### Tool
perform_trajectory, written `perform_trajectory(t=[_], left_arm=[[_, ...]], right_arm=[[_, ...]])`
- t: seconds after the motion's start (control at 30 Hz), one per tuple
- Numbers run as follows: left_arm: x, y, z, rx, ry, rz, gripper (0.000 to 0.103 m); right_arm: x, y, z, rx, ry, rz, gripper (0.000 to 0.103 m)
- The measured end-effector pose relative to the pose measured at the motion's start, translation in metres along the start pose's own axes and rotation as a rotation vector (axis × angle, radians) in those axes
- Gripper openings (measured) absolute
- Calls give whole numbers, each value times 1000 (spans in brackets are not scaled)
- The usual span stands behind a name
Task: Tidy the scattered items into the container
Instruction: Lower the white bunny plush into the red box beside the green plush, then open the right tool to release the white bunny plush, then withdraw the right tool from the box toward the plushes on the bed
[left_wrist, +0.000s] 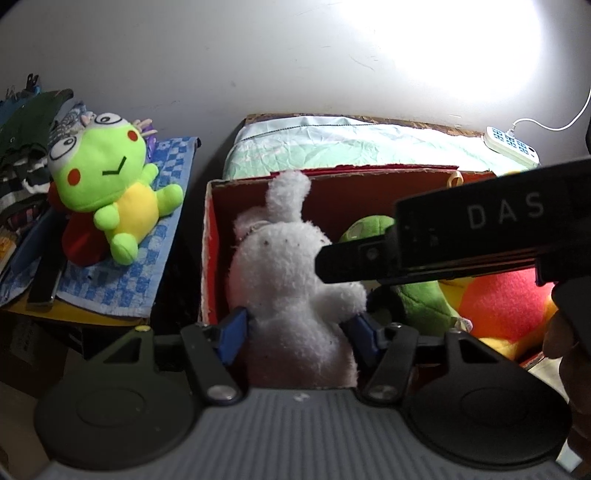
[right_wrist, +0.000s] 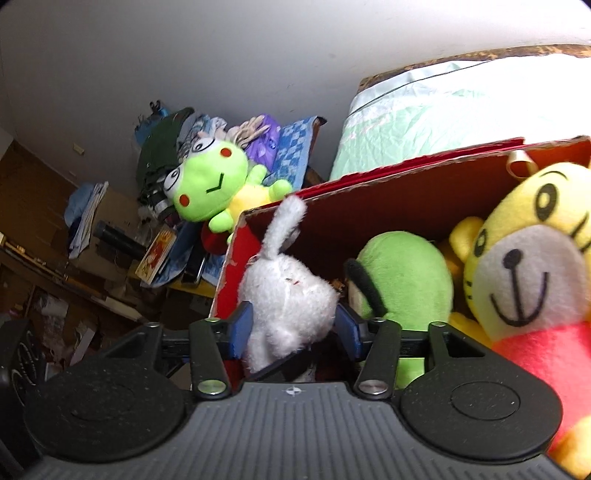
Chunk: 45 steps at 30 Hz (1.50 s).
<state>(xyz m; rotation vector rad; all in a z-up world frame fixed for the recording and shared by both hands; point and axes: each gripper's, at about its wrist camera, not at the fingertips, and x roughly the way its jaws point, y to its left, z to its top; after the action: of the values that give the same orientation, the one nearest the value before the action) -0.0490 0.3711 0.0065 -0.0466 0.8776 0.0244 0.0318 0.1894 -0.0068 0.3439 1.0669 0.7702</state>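
A white plush rabbit (left_wrist: 288, 273) stands upright at the left end of a red cardboard box (left_wrist: 351, 192). My left gripper (left_wrist: 298, 332) is shut on its lower body, with a blue pad on each side. From the right, a black finger (left_wrist: 354, 258) of my right gripper crosses in front of the rabbit's chest. In the right wrist view, the right gripper (right_wrist: 294, 326) is shut on the rabbit (right_wrist: 291, 295), whose ear points up. A green plush (right_wrist: 406, 273) and a yellow tiger plush (right_wrist: 535, 258) lie in the box (right_wrist: 388, 192). A green frog plush (left_wrist: 107, 184) lies outside on a blue checked towel (left_wrist: 122, 280).
Mint-coloured bedding (left_wrist: 351, 147) lies behind the box, with a white power strip (left_wrist: 511, 144) on its right end. Piled clothes (left_wrist: 29, 140) sit behind the frog. In the right wrist view, shelves and clutter (right_wrist: 92, 258) fill the dark left side.
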Motion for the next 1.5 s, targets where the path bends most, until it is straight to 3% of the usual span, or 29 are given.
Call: perform_trajectory(t=[0.17,0.5,0.67,0.83,0.93,1.1,1.27,1.4,1.5], left_arm=[[-7,-5,-1,23,-20,-17,61],[-1,-1,-2,5,1,8,61],[-3,-2,-2,2,1,5,61],[-10,0,2,-19,-8,-14,61],[-8,-4,5,-19,2,6,61],[0,-10,12,-46,37,55,64],[0,-26,17,-39,37,101,73],[1,-43,17,-22,45,149,74],[0,-53,17,-25,50,175,74]], right_arm=[[17,-3,-3,20,39,-33,34],[30,-2,-3,-1,54,-13,33],[11,-5,-5,8,18,-21,40],[-3,-16,-11,55,-12,-29,33],[-6,-21,-14,75,-14,-38,28],[-31,-13,-19,46,-87,-81,34],[-62,-15,-24,9,-193,-184,36],[-71,-24,-29,-1,-206,-251,36],[-75,-31,-32,2,-199,-252,36]])
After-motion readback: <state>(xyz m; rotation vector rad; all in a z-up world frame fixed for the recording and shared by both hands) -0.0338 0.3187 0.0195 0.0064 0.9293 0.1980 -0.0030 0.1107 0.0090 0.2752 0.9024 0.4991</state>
